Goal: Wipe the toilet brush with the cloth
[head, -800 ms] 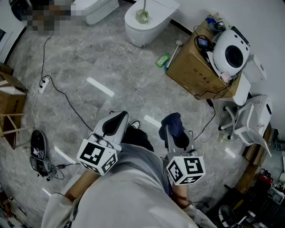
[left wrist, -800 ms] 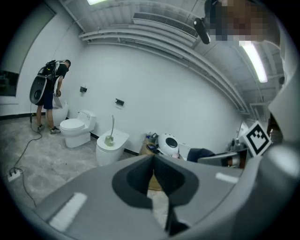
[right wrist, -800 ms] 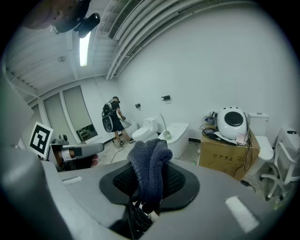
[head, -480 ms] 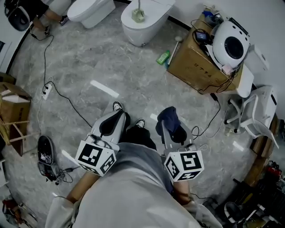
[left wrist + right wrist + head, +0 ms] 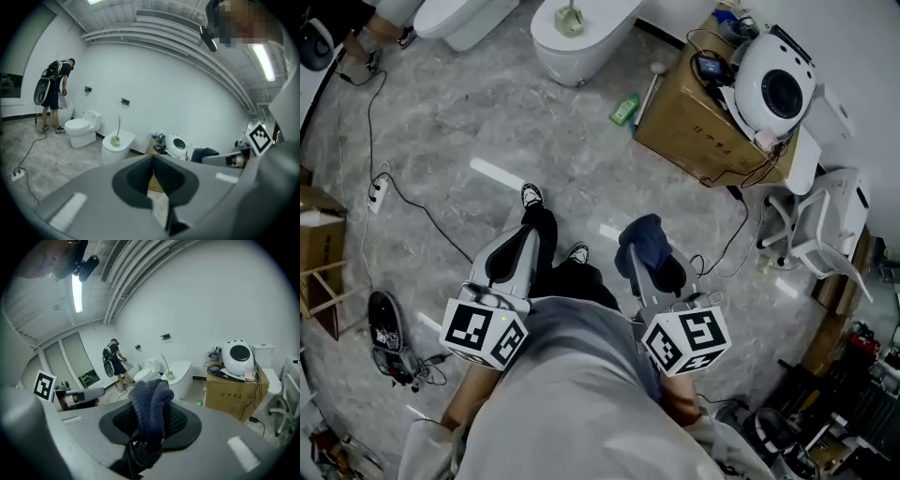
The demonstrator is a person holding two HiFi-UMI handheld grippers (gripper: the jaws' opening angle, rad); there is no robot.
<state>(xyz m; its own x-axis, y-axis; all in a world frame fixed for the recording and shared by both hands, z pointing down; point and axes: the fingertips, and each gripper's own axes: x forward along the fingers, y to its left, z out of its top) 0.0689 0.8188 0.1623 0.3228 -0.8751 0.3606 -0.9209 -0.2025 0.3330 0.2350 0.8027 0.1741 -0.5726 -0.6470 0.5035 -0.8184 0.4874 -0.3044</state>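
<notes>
— Jaws first: pressed together with nothing between on the left gripper (image 5: 153, 173), clamped around the dark cloth (image 5: 150, 399) on the right gripper (image 5: 149, 427).

— And the toilet brush (image 5: 570, 17)?

— Standing on the nearer toilet (image 5: 581, 52), far off at twelve o'clock, well apart from both grippers. Handle (image 5: 118, 124) up, close to vertical.

— Nearer to which side?

— Hard to call. Roughly midway, maybe a shade toward the left. Seen along the left jaws, sits at eleven o'clock. Seen along the right, just past the cloth at one o'clock.

— Counts?

— One brush, one cloth, two toilets, with the second toilet (image 5: 459, 19) at eleven o'clock.

— Next?

— Probably closing in, taking the handle with the empty left and bringing the cloth across.
</notes>
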